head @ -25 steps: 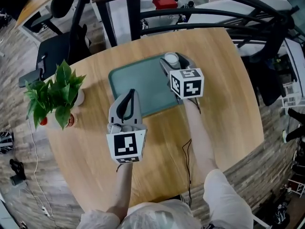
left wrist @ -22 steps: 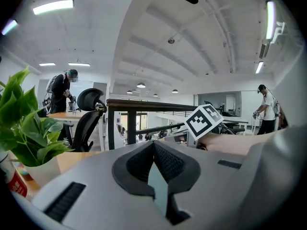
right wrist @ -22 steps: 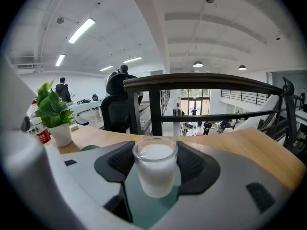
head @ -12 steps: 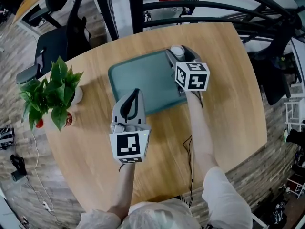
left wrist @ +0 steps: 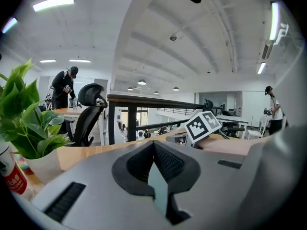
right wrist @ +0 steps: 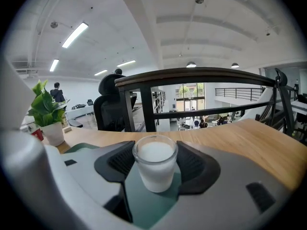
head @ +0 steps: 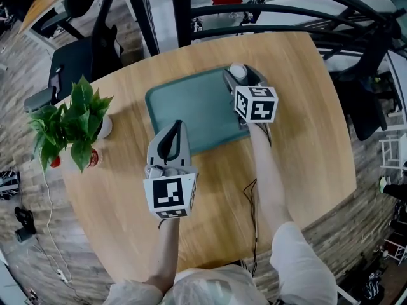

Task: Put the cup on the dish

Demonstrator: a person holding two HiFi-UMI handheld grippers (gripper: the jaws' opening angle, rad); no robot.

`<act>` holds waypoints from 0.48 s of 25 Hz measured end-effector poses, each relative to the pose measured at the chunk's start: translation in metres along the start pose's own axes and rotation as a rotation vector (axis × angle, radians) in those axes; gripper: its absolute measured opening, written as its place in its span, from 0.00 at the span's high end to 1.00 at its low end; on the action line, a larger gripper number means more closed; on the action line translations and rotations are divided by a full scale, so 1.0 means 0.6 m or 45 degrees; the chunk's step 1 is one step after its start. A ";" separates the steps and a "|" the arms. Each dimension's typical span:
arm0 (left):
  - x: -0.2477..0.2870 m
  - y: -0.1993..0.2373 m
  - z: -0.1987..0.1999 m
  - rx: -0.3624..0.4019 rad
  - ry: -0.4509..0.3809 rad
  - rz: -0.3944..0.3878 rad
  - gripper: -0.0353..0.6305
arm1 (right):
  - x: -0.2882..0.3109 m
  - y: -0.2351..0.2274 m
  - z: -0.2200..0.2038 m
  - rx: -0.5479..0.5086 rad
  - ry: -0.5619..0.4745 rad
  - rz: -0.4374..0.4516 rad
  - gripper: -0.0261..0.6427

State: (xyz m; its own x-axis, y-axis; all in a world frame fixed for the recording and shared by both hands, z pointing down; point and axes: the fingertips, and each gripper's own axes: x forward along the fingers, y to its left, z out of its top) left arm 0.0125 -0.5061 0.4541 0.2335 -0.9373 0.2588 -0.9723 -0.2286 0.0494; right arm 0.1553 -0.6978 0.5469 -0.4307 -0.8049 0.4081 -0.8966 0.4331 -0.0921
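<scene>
The right gripper is clamped on the cup, with one pad against each side of the glass. The left gripper has its jaws pressed together with nothing between them, and it is held nearer the person than the right one.

The round wooden table spreads under both grippers. The green dish, a flat tray, lies on it. The dish's far right corner is under the right gripper's jaws and its near edge is just ahead of the left gripper's tips. A potted plant stands on the table well off to the left of the left gripper, clear of the dish.

The cup, a small clear glass of white liquid, stands upright between the right gripper's jaws. The dish's green surface shows directly beneath it.
</scene>
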 end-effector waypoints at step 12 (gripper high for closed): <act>-0.046 0.019 0.051 0.011 -0.080 0.039 0.93 | -0.036 0.019 0.069 -0.089 -0.087 -0.032 0.55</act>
State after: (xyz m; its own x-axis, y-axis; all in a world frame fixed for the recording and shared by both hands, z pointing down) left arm -0.0048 -0.4909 0.4181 0.2044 -0.9585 0.1987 -0.9789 -0.2017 0.0337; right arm 0.1503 -0.6924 0.4994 -0.4165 -0.8407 0.3460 -0.8988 0.4379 -0.0177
